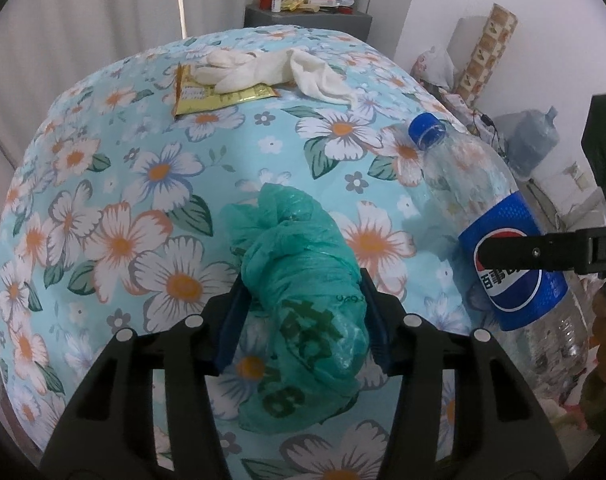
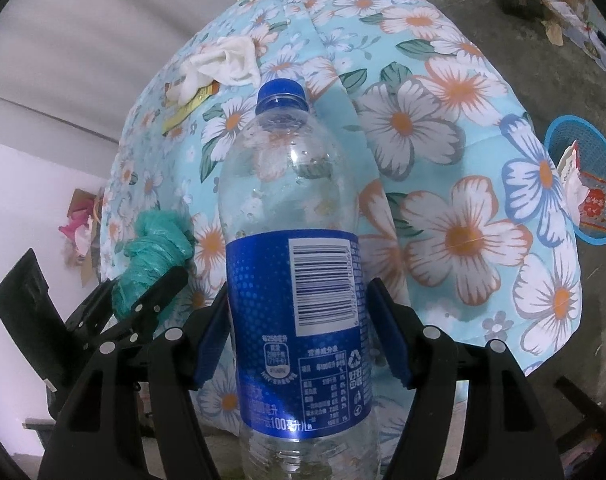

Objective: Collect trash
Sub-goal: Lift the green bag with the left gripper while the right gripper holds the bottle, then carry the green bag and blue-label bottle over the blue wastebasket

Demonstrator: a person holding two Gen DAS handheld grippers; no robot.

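Jaws: left gripper [image 1: 303, 320] has its blue pads pressed on a crumpled green plastic bag [image 1: 303, 280]; right gripper [image 2: 299, 332] is clamped on a clear plastic bottle [image 2: 291, 208] at its blue label. Bottle: smooth, ribbed toward the base, blue screw cap, droplets inside, otherwise apparently empty; held near the right edge of the bed. Bag: thin, wrinkled film with dark green print, twisted into a roll, on the floral bedcover [image 1: 123, 200] toward its near edge. Bedcover: pale blue cloth with white and orange flowers. Toward the far edge: white crumpled cloth [image 1: 279, 70] lying partly over a flat, shiny yellow wrapper [image 1: 207, 98]. Left wrist view only: grey cabinet [image 1: 307, 20] beyond the bed carrying a red canister and small packets (contents unreadable), and a patterned roll [image 1: 487, 52] leaning at the wall. Right wrist view only: round blue mesh basket [image 2: 559, 136] on the concrete floor beside the bed, containing crumpled white paper and a red printed carton.
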